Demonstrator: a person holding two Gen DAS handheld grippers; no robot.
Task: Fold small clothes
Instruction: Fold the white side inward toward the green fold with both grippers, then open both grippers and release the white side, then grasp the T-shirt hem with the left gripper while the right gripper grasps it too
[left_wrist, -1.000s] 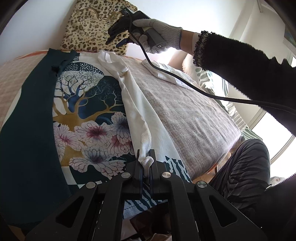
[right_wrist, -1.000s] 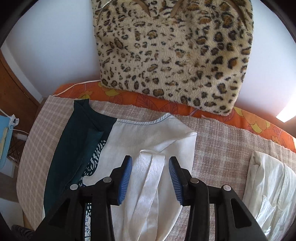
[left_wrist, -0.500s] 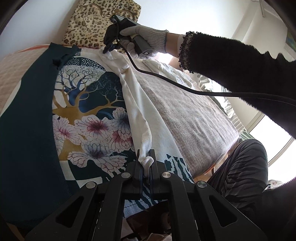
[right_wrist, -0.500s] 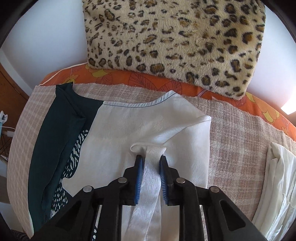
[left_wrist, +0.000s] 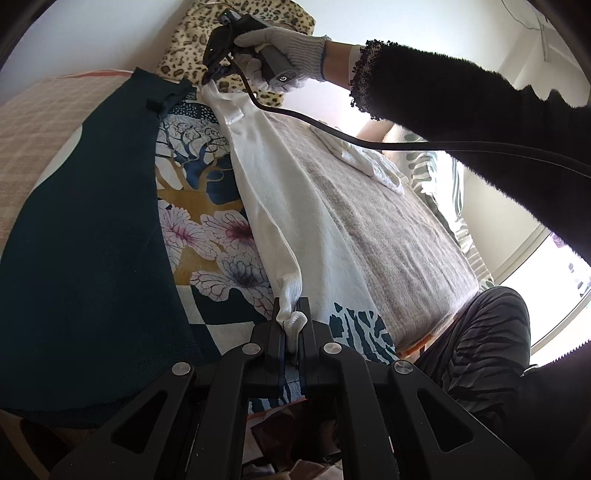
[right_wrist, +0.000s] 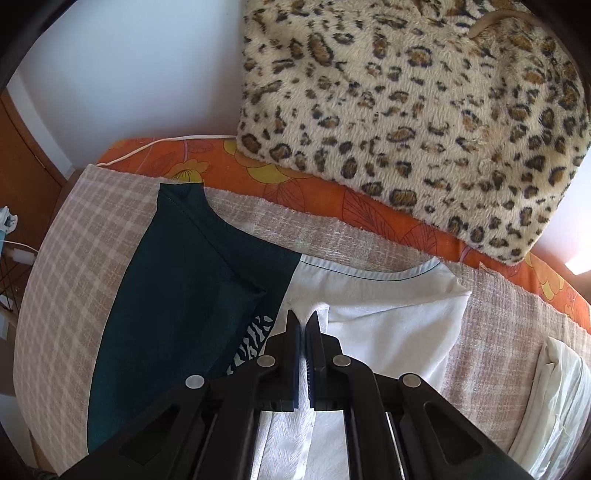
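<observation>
A garment (left_wrist: 92, 236) with a dark green side, a tree-and-flower print and a white underside lies spread on the checked bed cover (left_wrist: 373, 229). Its white edge (left_wrist: 280, 206) is folded over and stretched between both grippers. My left gripper (left_wrist: 291, 320) is shut on the near end of that white edge. At the far end a gloved hand holds my right gripper (left_wrist: 208, 79), shut on the other end. In the right wrist view the right gripper (right_wrist: 303, 325) pinches white cloth (right_wrist: 388, 321) next to the dark green part (right_wrist: 192, 295).
A leopard-print cushion (right_wrist: 424, 110) leans on the wall at the head of the bed, above an orange floral sheet (right_wrist: 369, 210). A folded white garment (right_wrist: 554, 398) lies on the cover to the right. The person's striped trousers (left_wrist: 480, 347) stand beside the bed.
The right gripper closed on the far end of the white edge and carried it left over the print. The left gripper kept its hold and shifted slightly.
</observation>
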